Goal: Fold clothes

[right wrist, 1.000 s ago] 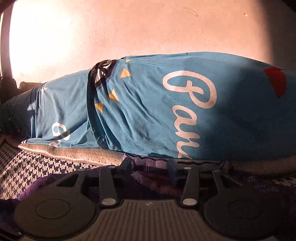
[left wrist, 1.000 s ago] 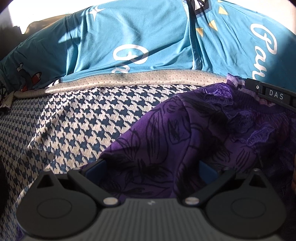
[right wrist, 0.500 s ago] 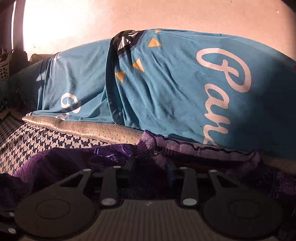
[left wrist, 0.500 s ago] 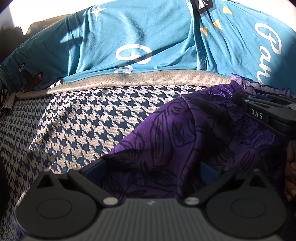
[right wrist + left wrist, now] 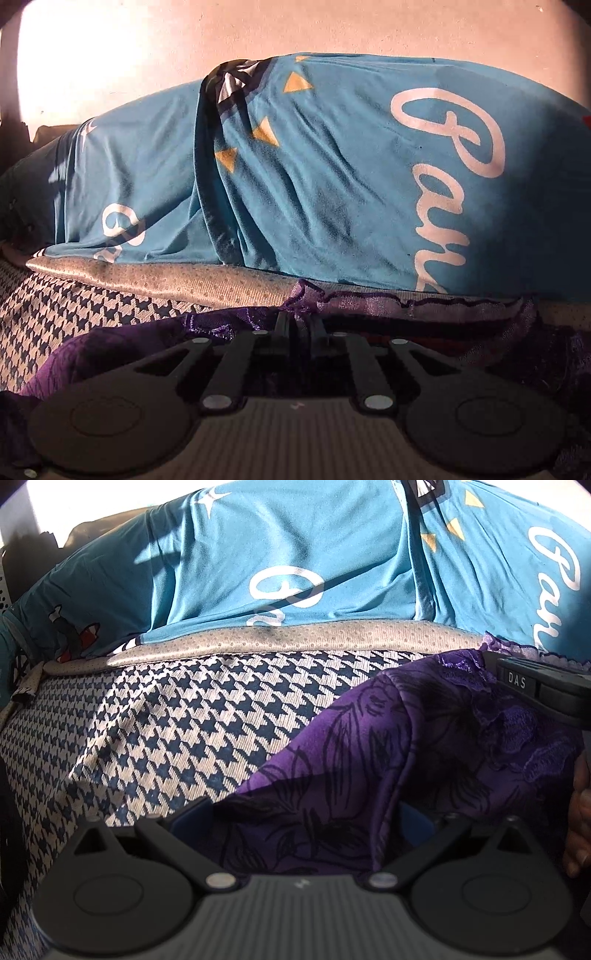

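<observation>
Purple garment [image 5: 369, 760]: deep violet, black line-drawn floral print; lace trim [image 5: 373, 301] paler lilac. Houndstooth cover [image 5: 192, 716]: navy on off-white. Band [image 5: 295, 642] along its far edge: beige-grey, fine dots. Teal cloth [image 5: 332, 177]: turquoise, white script lettering, yellow triangles, black-and-white strip near fold, small red patches. Wall [image 5: 258, 29]: pinkish-tan. Gripper bodies: black, grey ribbed.

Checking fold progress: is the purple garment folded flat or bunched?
Bunched: the purple garment lies rumpled on the houndstooth cover, its lacy hem crooked.
</observation>
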Demonstrator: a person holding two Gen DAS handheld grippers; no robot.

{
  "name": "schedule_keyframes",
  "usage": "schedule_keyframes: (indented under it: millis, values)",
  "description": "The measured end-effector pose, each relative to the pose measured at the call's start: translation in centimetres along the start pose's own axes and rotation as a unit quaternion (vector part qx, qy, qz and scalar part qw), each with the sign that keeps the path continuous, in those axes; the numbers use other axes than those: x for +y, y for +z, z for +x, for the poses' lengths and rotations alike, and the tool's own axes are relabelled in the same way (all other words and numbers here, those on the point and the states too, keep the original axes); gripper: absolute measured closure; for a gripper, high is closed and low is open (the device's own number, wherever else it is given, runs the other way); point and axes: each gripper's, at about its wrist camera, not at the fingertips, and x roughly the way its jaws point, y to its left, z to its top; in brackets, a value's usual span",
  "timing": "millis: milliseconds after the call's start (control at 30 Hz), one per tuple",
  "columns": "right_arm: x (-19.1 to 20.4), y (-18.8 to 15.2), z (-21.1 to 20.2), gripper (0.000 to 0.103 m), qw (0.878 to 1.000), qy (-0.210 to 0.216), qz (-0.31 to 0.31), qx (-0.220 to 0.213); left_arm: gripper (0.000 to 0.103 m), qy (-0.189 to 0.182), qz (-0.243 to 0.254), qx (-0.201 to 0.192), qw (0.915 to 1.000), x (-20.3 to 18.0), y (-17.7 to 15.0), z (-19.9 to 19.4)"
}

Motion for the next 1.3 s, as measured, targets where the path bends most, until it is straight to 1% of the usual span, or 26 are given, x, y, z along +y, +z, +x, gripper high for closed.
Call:
schedule_keyframes:
  millis: [33, 67, 100, 133, 167, 200, 267, 367, 533, 600, 667, 800, 900, 1000, 1133, 1167, 1267, 1300]
  values:
    - [-0.1, 0.1, -0.3, 0.083, 1.000, 0.001, 0.003, -0.002, 0.000, 0.001, -0.001, 0.000, 1.0000, 0.0, 0.0, 0.0]
    - [-0.1, 0.2, -0.5, 0.068, 1.000, 0.003, 0.006, -0.004, 0.000, 0.001, -0.001, 0.000, 1.0000, 0.0, 0.0, 0.0]
    - [-0.4, 0.3, -0.9, 0.062, 1.000, 0.006, 0.017, -0.013, 0.000, 0.002, -0.001, 0.000, 1.0000, 0.0, 0.0, 0.0]
    - [-0.7, 0.3, -1.3, 0.052, 0.999, 0.011, 0.031, -0.026, 0.000, 0.003, 0.000, 0.000, 1.0000, -0.1, 0.0, 0.0]
    - [-1.1, 0.5, -1.7, 0.046, 0.999, 0.018, 0.041, -0.031, 0.000, 0.004, 0.000, 0.000, 1.0000, -0.2, 0.0, -0.1]
    - [-1.6, 0.7, -2.1, 0.045, 0.998, 0.025, 0.052, -0.036, 0.000, 0.005, 0.000, 0.000, 1.0000, -0.2, 0.0, -0.1]
    - [-2.2, 1.2, -2.6, 0.045, 0.998, 0.033, 0.047, -0.033, 0.000, 0.006, 0.000, 0.000, 1.0000, -0.1, 0.0, -0.2]
    - [-3.6, 1.4, -4.1, 0.045, 0.999, 0.015, 0.023, -0.045, 0.000, 0.008, 0.000, -0.001, 1.0000, -0.1, -0.1, -0.3]
    - [-8.3, 1.1, -6.1, 0.046, 0.997, -0.031, 0.051, -0.053, 0.000, 0.013, 0.005, -0.006, 0.9999, -0.3, -0.1, -0.5]
    - [-9.9, 0.8, -6.5, 0.046, 0.996, -0.061, 0.051, -0.049, 0.000, 0.014, 0.005, -0.006, 0.9999, -0.3, -0.1, -0.5]
    - [-11.5, 0.2, -6.7, 0.046, 0.995, -0.080, 0.053, -0.039, 0.000, 0.016, 0.005, -0.006, 0.9998, -0.4, -0.1, -0.4]
    - [-14.1, -1.0, -7.2, 0.046, 0.993, -0.079, 0.082, -0.023, 0.000, 0.018, 0.008, -0.008, 0.9998, -0.5, -0.2, -0.3]
    - [-14.3, -1.5, -7.0, 0.046, 0.994, -0.073, 0.084, -0.015, 0.000, 0.018, 0.011, -0.010, 0.9997, -0.5, -0.2, -0.3]
    - [-13.9, -1.9, -6.5, 0.046, 0.994, -0.063, 0.084, -0.006, 0.000, 0.011, 0.006, -0.005, 0.9999, -0.3, -0.2, -0.1]
    - [-12.3, -2.8, -5.0, 0.048, 0.992, -0.119, 0.033, 0.002, 0.000, -0.016, -0.027, 0.016, 0.9994, 0.8, 0.2, 0.4]
    - [-12.1, -2.7, -4.8, 0.048, 0.990, -0.136, 0.030, 0.002, 0.000, -0.021, -0.033, 0.020, 0.9990, 1.0, 0.3, 0.5]
    - [-11.4, -2.4, -4.2, 0.048, 0.982, -0.187, 0.022, 0.003, 0.000, -0.020, -0.030, 0.016, 0.9992, 0.9, 0.3, 0.2]
    - [-11.3, -2.4, -4.1, 0.048, 0.981, -0.194, 0.023, 0.002, 0.000, -0.020, -0.027, 0.012, 0.9994, 0.8, 0.3, 0.0]
